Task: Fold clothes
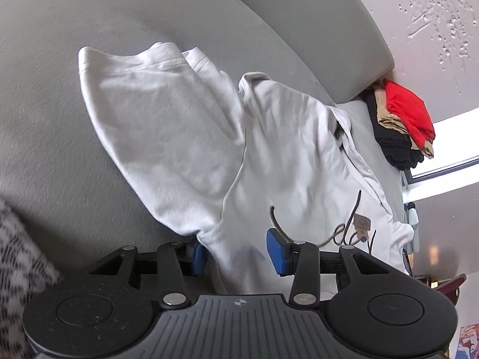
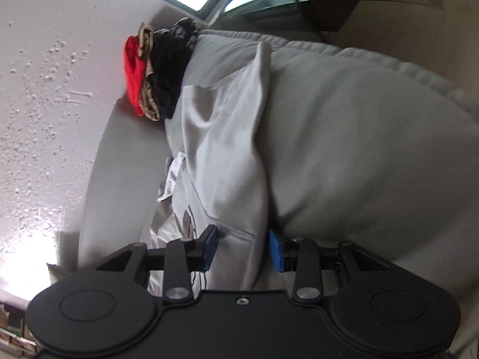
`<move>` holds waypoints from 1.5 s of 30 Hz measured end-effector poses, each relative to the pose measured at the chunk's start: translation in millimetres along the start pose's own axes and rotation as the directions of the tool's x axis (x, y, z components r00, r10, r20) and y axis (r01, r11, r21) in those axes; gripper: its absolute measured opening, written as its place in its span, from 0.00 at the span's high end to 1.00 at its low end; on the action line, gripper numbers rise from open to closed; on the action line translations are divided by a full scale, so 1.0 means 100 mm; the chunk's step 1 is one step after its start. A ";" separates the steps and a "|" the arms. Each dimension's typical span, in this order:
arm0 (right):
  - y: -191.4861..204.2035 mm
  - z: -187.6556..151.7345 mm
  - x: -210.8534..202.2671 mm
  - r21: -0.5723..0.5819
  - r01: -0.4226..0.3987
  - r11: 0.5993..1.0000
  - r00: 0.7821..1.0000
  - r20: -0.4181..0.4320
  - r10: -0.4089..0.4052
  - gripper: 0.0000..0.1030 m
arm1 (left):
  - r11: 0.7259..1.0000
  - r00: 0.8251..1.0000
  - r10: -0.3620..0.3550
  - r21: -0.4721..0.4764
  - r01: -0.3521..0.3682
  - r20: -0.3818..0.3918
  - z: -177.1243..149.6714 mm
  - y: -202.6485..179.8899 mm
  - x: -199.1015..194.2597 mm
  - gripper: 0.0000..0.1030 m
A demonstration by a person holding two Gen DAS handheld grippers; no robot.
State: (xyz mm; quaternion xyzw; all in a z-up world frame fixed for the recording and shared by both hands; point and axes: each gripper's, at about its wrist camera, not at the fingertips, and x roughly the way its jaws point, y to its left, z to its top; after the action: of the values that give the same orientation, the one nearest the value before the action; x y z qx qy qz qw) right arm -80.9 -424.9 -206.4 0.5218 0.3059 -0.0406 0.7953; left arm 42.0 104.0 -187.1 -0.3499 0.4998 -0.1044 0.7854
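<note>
A white shirt [image 1: 269, 155] lies crumpled on the grey sofa [image 1: 74, 119]; fabric runs between the wide-set jaws of both the left gripper [image 1: 236, 257] and right gripper [image 2: 243, 249], near a folded pile [image 2: 152, 74] at the sofa's end.

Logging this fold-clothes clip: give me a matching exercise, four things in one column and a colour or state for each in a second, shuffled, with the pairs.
Things:
1. white garment
2. top item of the pile
3. sofa cushion
4. left gripper

Descriptions:
A. red
B. grey
C. open, cloth between its blue pads
D. spread on the sofa, dark script on it

Pairs: 1-D, 2-A, 3-B, 4-C
</note>
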 end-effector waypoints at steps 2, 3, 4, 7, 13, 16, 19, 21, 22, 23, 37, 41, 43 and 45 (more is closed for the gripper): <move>-0.03 -0.01 -0.03 0.016 -0.034 0.999 0.999 0.008 0.034 0.66 | 1.000 1.000 0.010 0.000 -0.010 -0.002 0.01 0.02 -0.01 0.74; -0.05 -0.01 -0.04 0.023 -0.052 0.998 0.999 0.012 0.051 0.67 | 1.000 1.000 0.020 0.000 -0.020 -0.002 0.01 0.03 -0.02 0.80; -0.06 -0.02 -0.06 0.031 -0.069 0.997 0.998 0.016 0.068 0.69 | 1.000 1.000 0.029 -0.001 -0.029 -0.003 0.01 0.04 -0.04 0.88; -0.11 -0.03 -0.10 0.053 -0.120 0.991 0.992 0.030 0.119 0.94 | 0.999 0.999 0.035 -0.018 -0.035 0.006 -0.01 0.08 -0.11 0.97; -0.11 -0.05 -0.23 0.067 -0.150 0.986 0.986 0.088 0.144 0.94 | 0.999 0.998 0.053 0.010 -0.053 0.030 -0.04 0.05 -0.21 0.98; -0.09 -0.01 -0.11 0.040 -0.091 0.995 0.995 0.034 0.090 0.74 | 0.999 0.999 0.044 0.012 -0.044 0.013 -0.03 0.04 -0.18 0.88; -0.09 -0.04 -0.03 0.020 -0.113 0.993 0.993 -0.023 0.114 0.56 | 1.000 1.000 0.008 -0.013 -0.008 0.006 -0.02 0.05 -0.13 0.71; -0.04 -0.05 0.04 -0.020 -0.106 0.994 0.994 -0.037 0.105 0.55 | 1.000 1.000 -0.007 -0.026 0.007 0.006 -0.01 0.05 -0.10 0.70; -0.03 -0.05 0.07 -0.030 -0.103 0.994 0.994 -0.039 0.102 0.56 | 1.000 1.000 -0.010 -0.029 0.010 0.007 -0.01 0.04 -0.08 0.70; -0.03 -0.06 0.09 -0.036 -0.099 0.994 0.994 -0.038 0.098 0.59 | 0.999 1.000 -0.015 -0.032 0.015 0.008 -0.01 0.04 -0.06 0.70; 0.97 0.02 0.08 -0.015 -0.081 0.997 0.996 -0.042 0.080 0.98 | 0.998 0.988 -0.031 0.056 0.022 0.154 0.49 -0.61 -0.70 1.00; 1.93 0.30 -0.29 -0.115 -0.232 0.966 0.970 0.043 0.238 0.98 | 0.984 0.930 -0.154 0.138 0.114 0.335 0.89 -1.14 -1.47 1.00; 2.32 0.37 -0.72 -0.196 -0.336 0.921 0.922 0.130 0.364 0.98 | 0.967 0.869 -0.233 0.196 0.161 0.437 0.96 -1.35 -1.97 1.00; 2.58 0.35 -1.16 -0.278 -0.382 0.882 0.870 0.214 0.444 0.98 | 0.965 0.836 -0.242 0.214 0.153 0.493 0.97 -1.47 -2.34 1.00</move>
State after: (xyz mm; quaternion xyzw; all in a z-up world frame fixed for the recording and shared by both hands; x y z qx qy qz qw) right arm -60.4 -368.0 72.1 0.4706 0.0775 0.0956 0.8737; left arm 41.2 159.2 100.5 -0.3483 0.2225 -0.1289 0.9014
